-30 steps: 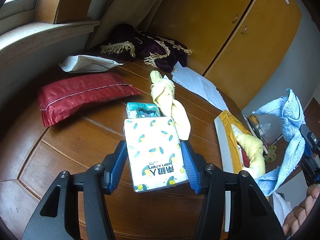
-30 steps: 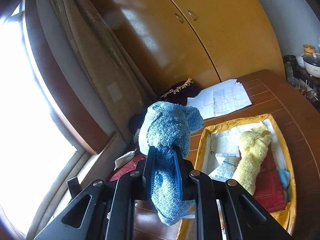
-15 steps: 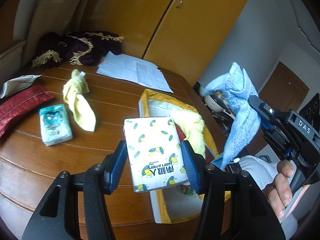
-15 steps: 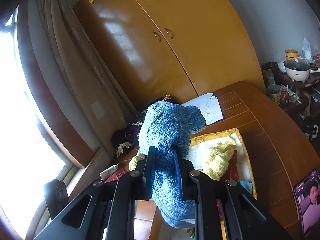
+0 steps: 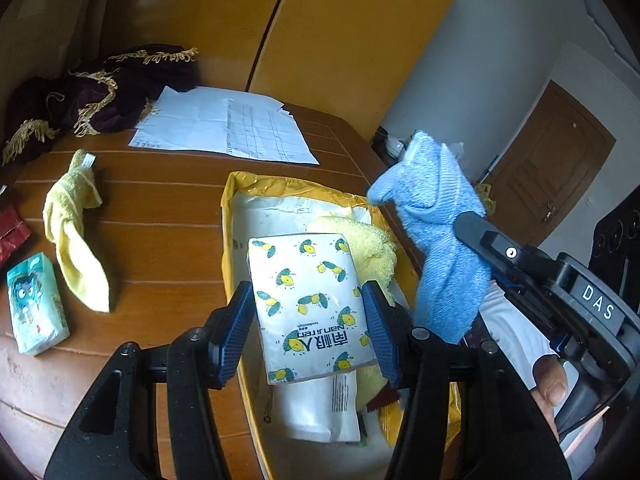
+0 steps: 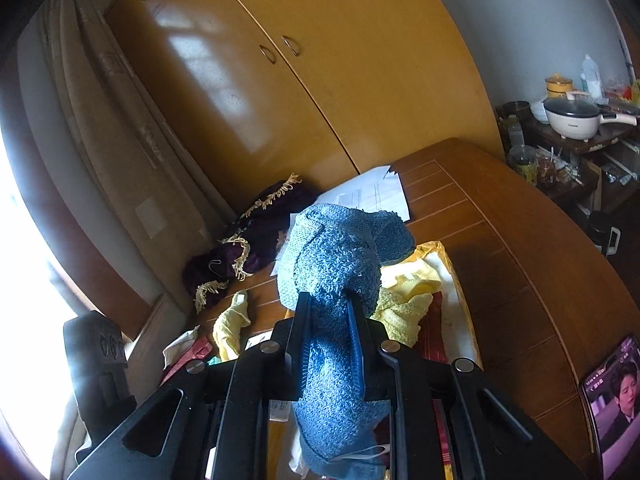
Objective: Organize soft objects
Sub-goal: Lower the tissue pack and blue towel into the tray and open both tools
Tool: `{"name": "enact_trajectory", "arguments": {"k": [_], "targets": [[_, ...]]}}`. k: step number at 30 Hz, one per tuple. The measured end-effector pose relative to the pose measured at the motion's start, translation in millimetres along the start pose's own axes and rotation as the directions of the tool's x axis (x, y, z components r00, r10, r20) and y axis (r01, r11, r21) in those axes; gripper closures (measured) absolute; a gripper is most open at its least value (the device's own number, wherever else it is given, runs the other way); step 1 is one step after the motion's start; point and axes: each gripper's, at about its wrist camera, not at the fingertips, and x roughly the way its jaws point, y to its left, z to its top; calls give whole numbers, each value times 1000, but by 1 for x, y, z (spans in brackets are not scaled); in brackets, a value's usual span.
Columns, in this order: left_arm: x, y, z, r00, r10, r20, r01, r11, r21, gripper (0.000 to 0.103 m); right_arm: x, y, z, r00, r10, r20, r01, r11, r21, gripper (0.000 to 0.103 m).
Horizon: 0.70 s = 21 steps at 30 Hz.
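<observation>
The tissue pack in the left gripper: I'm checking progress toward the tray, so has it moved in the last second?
Yes. The tissue pack, clamped by the left gripper, was over bare table; now it hangs over the yellow tray.

Fluffy terry towel (image 6: 332, 264), glossy wooden table (image 5: 160, 208)

wooden table (image 5: 168, 208) with yellow tray (image 5: 230, 240)

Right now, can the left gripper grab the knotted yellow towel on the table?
Probably not: the left gripper is shut on the tissue pack, though the yellow towel lies uncovered.
</observation>
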Motion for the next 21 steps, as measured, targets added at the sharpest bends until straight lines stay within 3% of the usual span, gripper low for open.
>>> {"name": "enact_trajectory", "arguments": {"k": [9, 13, 21], "targets": [[47, -5, 20, 994, 66, -83, -64, 997, 33, 50, 38, -26, -2, 979, -188, -77, 190, 982, 18, 86], [59, -7, 16, 990, 96, -100, -92, 995, 44, 50, 33, -27, 0, 986, -149, -71, 151, 988, 30, 86], [64, 4, 16, 988, 81, -130, -81, 997, 10, 50, 40, 0, 14, 994, -57, -90, 57, 998, -10, 86]]}}
